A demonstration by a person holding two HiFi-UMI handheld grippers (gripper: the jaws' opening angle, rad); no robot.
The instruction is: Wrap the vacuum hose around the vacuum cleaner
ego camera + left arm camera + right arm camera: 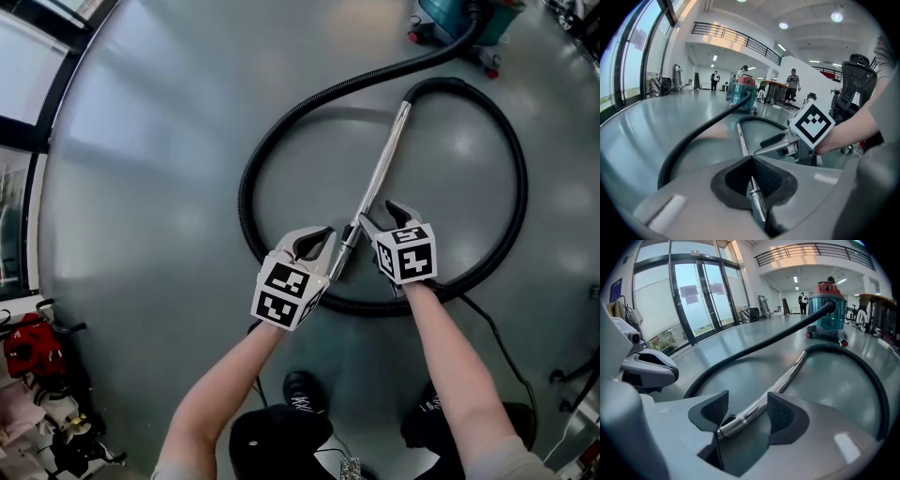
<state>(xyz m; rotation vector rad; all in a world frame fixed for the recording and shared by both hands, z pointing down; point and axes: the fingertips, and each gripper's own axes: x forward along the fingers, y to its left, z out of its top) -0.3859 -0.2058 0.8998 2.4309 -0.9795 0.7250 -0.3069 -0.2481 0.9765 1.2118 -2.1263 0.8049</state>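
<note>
A teal vacuum cleaner [466, 17] [741, 91] [828, 310] stands at the far end of the floor. Its black hose [281, 131] runs out from it, loops wide over the floor and joins a chrome wand [380, 173]. The wand lies pointing back toward me. My left gripper [315, 240] [752, 161] sits over the wand's near end, its pads meeting at the tips with the wand [757, 201] between them. My right gripper [382, 216] [747, 406] is open just to the right. The wand [754, 408] lies in its gap, touching neither pad.
A thin power cable [497, 347] trails over the floor at the right. Red equipment [28, 342] sits at the left edge, by glass doors [693, 296]. An office chair [855, 75] and several people stand far off. My shoes [302, 389] are just below the grippers.
</note>
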